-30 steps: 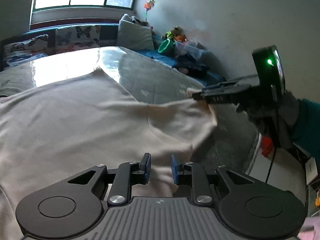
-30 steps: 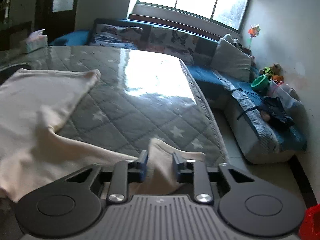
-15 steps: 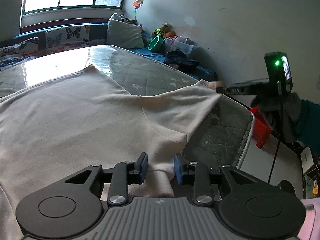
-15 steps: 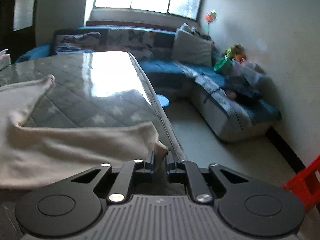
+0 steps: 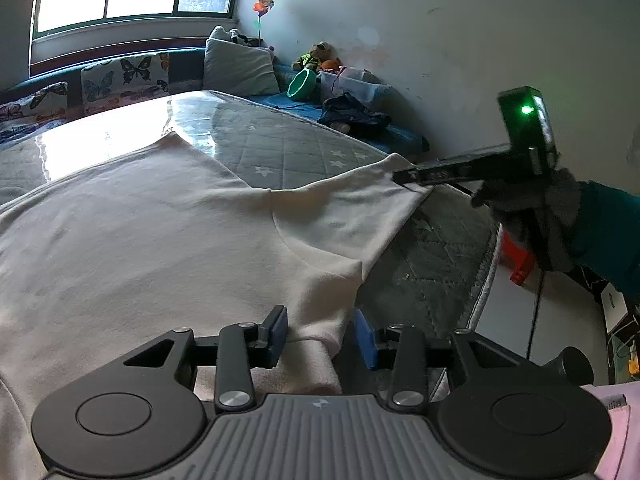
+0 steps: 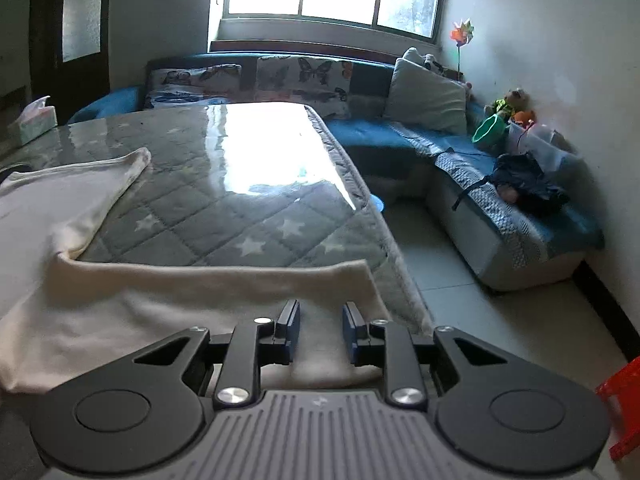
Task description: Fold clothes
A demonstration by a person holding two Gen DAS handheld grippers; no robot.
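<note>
A cream shirt (image 5: 152, 240) lies spread on the grey star-quilted mattress (image 5: 288, 152). My left gripper (image 5: 320, 338) is at the shirt's near hem corner. Its jaws are opening, and a fold of hem sits loose between the blue pads without being pressed. My right gripper (image 6: 320, 332) hovers over the end of the right sleeve (image 6: 208, 292), which lies flat near the mattress edge. Its jaws are opening too, with the cloth under them and not pinched. In the left wrist view the right gripper (image 5: 406, 178) sits at the sleeve tip, held by a gloved hand (image 5: 532, 216).
The mattress edge (image 6: 400, 264) drops to a tiled floor on the right. A blue sofa (image 6: 500, 216) with cushions, a green bowl (image 6: 490, 128), toys and dark clothes lines the wall. A red stool (image 6: 620, 404) stands on the floor. A tissue box (image 6: 34, 120) sits far left.
The right gripper drew the sleeve out toward the mattress edge, and the sleeve now lies flat. Both grippers' jaws have widened and no longer pinch the cloth.
</note>
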